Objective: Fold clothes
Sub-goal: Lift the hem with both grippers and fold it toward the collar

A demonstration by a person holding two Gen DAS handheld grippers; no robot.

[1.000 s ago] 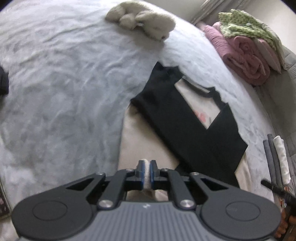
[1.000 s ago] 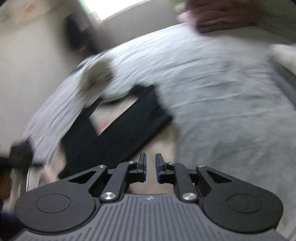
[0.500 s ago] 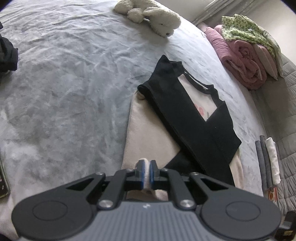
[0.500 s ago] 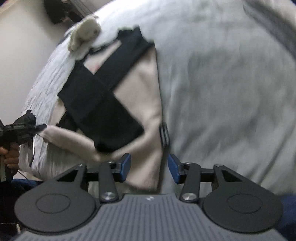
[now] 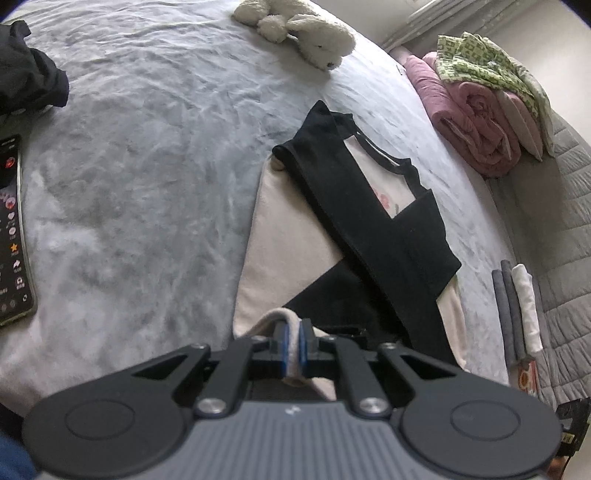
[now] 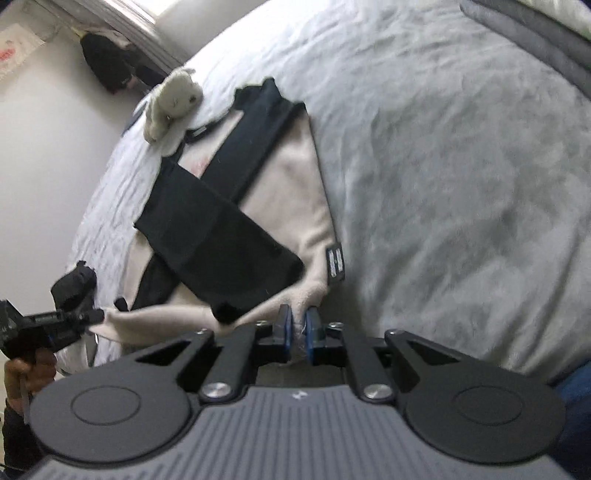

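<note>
Left tongs [image 5: 291, 345] low over the near edge of the bed [image 5: 147, 147], pointing up its length, clamped tight on a bunched fold of the shirt's cream hem. Right tongs [image 6: 299, 328] at the opposite hem corner, pads narrowed onto cream cloth just below a small dark label [image 6: 335, 265]; slightly blurred there, but cloth visibly pinched between the blue pads. Left tongs also seen from the right wrist camera at far left, gripped by a bare hand [image 6: 22, 373], hem stretched between the two tools. Shirt [image 5: 314, 236] flat on the grey bedspread, cream body with black sleeves crossed over the front. Beyond the collar, a plush rabbit [image 5: 314, 33]. Phone [image 5: 13, 236] cut off at the left edge; rolled pink blankets [image 5: 476, 122] and small folded cloths [image 5: 517, 306] to the right.
</note>
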